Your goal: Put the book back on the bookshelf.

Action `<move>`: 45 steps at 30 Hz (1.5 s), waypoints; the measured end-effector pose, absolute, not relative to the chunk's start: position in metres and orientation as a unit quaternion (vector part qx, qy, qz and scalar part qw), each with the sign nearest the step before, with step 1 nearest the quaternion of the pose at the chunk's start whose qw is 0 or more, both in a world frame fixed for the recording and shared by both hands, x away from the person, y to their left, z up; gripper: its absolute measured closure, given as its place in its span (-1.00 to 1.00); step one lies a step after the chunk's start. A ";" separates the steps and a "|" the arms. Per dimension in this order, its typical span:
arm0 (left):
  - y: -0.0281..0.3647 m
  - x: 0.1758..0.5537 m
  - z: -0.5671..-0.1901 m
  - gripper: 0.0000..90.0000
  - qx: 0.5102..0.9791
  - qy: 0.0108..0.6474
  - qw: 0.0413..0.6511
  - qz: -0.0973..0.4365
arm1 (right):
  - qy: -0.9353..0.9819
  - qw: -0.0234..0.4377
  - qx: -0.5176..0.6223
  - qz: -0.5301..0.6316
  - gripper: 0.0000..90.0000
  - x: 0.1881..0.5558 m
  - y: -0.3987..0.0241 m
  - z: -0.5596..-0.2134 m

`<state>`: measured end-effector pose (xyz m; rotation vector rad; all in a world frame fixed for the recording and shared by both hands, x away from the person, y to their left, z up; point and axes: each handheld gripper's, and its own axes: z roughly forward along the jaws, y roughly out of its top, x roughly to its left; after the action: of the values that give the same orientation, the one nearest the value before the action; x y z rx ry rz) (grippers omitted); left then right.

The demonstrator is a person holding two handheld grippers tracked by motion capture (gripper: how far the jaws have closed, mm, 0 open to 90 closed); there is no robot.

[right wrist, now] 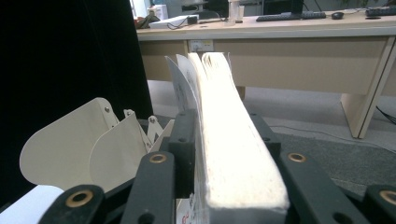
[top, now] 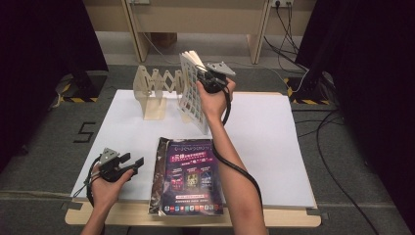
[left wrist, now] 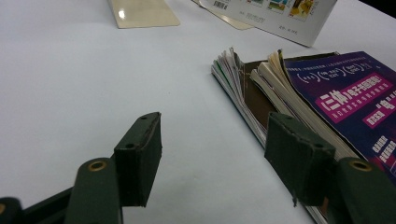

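**White Book Held Upright at the Rack**

Right gripper (top: 208, 78) is clamping a thick white paperback book (top: 192, 93), its jaws pressing on both covers while the cream page block (right wrist: 233, 154) is rising between them. Left gripper (top: 128, 164) is resting on the white table sheet (top: 274, 142) with its jaws spread wide and nothing between them.

That book is standing tilted at the far middle of the sheet, its lower corner reaching down to the surface, just beside a beige folding book rack (top: 154, 90) with rounded plates and scissor links. Nearer the person, a glossy purple-covered book (top: 190, 176) is lying flat on a stack, its worn pages (left wrist: 243, 93) fanning at the edge.
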<state>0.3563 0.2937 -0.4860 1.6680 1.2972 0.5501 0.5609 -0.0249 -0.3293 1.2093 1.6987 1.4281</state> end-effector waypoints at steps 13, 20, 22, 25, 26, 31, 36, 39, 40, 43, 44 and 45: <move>0.294 0.356 -0.486 -0.20 0.679 0.528 0.459 0.223 | 0.655 0.302 0.461 0.517 0.65 0.561 -0.021 -0.325; 0.294 0.357 -0.486 -0.20 0.678 0.529 0.460 0.222 | 0.648 0.301 0.460 0.527 0.65 0.558 -0.020 -0.325; 0.294 0.357 -0.487 -0.20 0.676 0.529 0.462 0.222 | 0.644 0.301 0.462 0.531 0.66 0.556 -0.019 -0.324; 0.294 0.357 -0.486 -0.20 0.676 0.529 0.462 0.222 | 0.633 0.299 0.464 0.543 0.66 0.553 -0.018 -0.323; 0.294 0.357 -0.487 -0.20 0.676 0.529 0.462 0.222 | 0.630 0.301 0.463 0.546 0.66 0.552 -0.018 -0.323; 0.295 0.357 -0.487 -0.20 0.676 0.529 0.462 0.221 | 0.624 0.309 0.457 0.554 0.66 0.551 -0.016 -0.317; 0.295 0.357 -0.487 -0.20 0.677 0.529 0.462 0.220 | 0.611 0.319 0.454 0.565 0.66 0.553 -0.016 -0.313; 0.295 0.357 -0.487 -0.20 0.675 0.530 0.463 0.221 | 0.601 0.321 0.457 0.572 0.66 0.554 -0.015 -0.312; 0.295 0.357 -0.487 -0.20 0.675 0.530 0.463 0.221 | 0.600 0.325 0.454 0.573 0.66 0.555 -0.014 -0.312; 0.295 0.357 -0.487 -0.20 0.676 0.530 0.462 0.220 | 0.593 0.333 0.453 0.575 0.66 0.556 -0.010 -0.312; 0.295 0.357 -0.487 -0.20 0.676 0.530 0.462 0.220 | 0.593 0.333 0.453 0.575 0.66 0.556 -0.010 -0.312; 0.295 0.357 -0.487 -0.20 0.676 0.529 0.463 0.220 | 0.593 0.334 0.453 0.576 0.66 0.557 -0.009 -0.313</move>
<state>0.3569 0.2951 -0.4871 1.6618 1.3013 0.5417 0.5572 -0.0095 -0.3129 1.1837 1.5477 1.5025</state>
